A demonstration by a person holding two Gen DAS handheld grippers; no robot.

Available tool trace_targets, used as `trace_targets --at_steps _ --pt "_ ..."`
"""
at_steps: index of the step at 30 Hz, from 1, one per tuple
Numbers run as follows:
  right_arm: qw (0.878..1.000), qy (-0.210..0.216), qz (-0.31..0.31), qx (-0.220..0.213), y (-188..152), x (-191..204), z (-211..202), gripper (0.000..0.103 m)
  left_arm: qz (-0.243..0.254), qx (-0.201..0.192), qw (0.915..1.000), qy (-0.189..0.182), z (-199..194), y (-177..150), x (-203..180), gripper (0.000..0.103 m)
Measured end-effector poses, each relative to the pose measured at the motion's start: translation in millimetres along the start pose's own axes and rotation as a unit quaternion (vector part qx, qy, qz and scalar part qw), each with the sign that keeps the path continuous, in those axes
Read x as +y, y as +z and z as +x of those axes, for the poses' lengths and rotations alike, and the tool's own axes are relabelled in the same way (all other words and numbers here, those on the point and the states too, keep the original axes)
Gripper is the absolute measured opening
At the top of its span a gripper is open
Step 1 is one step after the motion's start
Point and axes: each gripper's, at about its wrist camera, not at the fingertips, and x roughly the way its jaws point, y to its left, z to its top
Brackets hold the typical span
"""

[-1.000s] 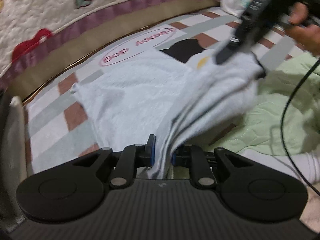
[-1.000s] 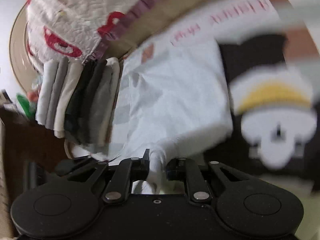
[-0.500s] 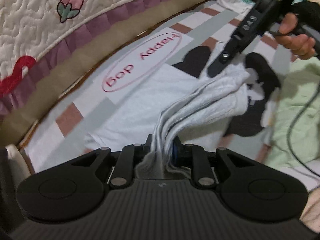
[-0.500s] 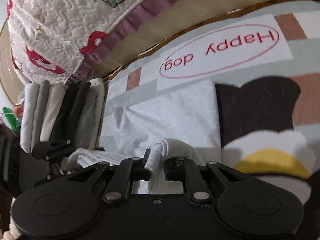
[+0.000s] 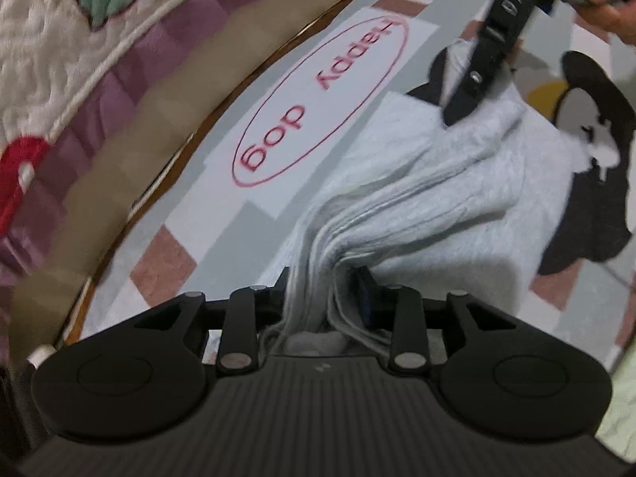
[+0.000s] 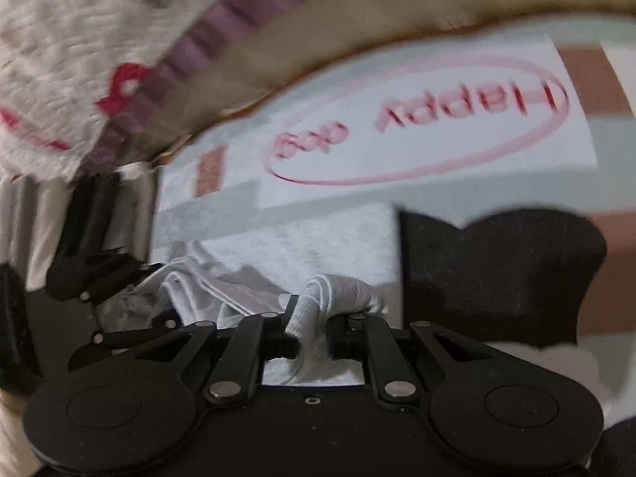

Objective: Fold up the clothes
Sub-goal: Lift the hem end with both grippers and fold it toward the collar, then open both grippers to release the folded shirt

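Light grey garment (image 5: 449,214), a soft knit piece, lies partly folded on a patterned play mat (image 5: 222,214), with one bunched edge lifted off the flat layer beneath it. From that flat layer a thick ridge of pleated cloth runs between the two grippers. The left gripper (image 5: 326,290) is pinching one end of this ridge, the gathered folds packed between its pressed-together fingers right at the bottom of the left wrist view. The right gripper (image 6: 308,324) is clamped on the other end, a rounded roll of the same cloth squeezed between its fingers; in the left wrist view its black body (image 5: 489,55) slants down onto the garment, held by a hand (image 5: 608,4) at the upper right corner. Beneath the cloth, the mat shows a red oval with the words "Happy dog" (image 5: 322,107) and a black-and-white cartoon dog (image 5: 588,151) just beside the garment. Beyond the mat's far edge rises a quilted cream cover with a purple border (image 5: 59,39). A stack of folded clothes (image 6: 79,214) stands at the left of the right wrist view, blurred.
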Motion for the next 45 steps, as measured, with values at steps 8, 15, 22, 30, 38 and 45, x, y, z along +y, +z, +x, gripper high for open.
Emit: trace_targets --at_steps 8,15,22,30,38,45 --pt "0.997 0.040 0.021 -0.057 -4.0 -8.4 -19.5 0.020 -0.028 -0.011 0.9995 0.006 4.9 -6.7 2.9 0.032" --pt "0.952 -0.096 -0.160 -0.244 -55.3 23.3 -56.6 0.020 -0.083 -0.020 0.9963 -0.009 6.3 -10.4 14.8 0.033" --pt "0.893 -0.119 -0.359 -0.244 -90.3 58.3 -47.2 0.024 -0.126 -0.037 0.9913 -0.011 -3.4 -15.3 26.7 0.033" --pt "0.860 -0.146 -0.454 -0.182 -97.6 68.9 15.0 0.038 -0.186 -0.065 0.9804 -0.006 -14.0 -26.9 34.3 0.029" --pt "0.885 -0.142 -0.406 -0.179 -72.2 53.4 16.8 0.041 -0.283 -0.123 0.9509 0.026 -23.1 -58.2 21.8 0.030" --pt "0.880 -0.148 -0.413 -0.182 -59.0 54.2 27.7 0.041 -0.364 -0.172 0.9137 0.054 -31.1 -85.7 10.8 0.020"
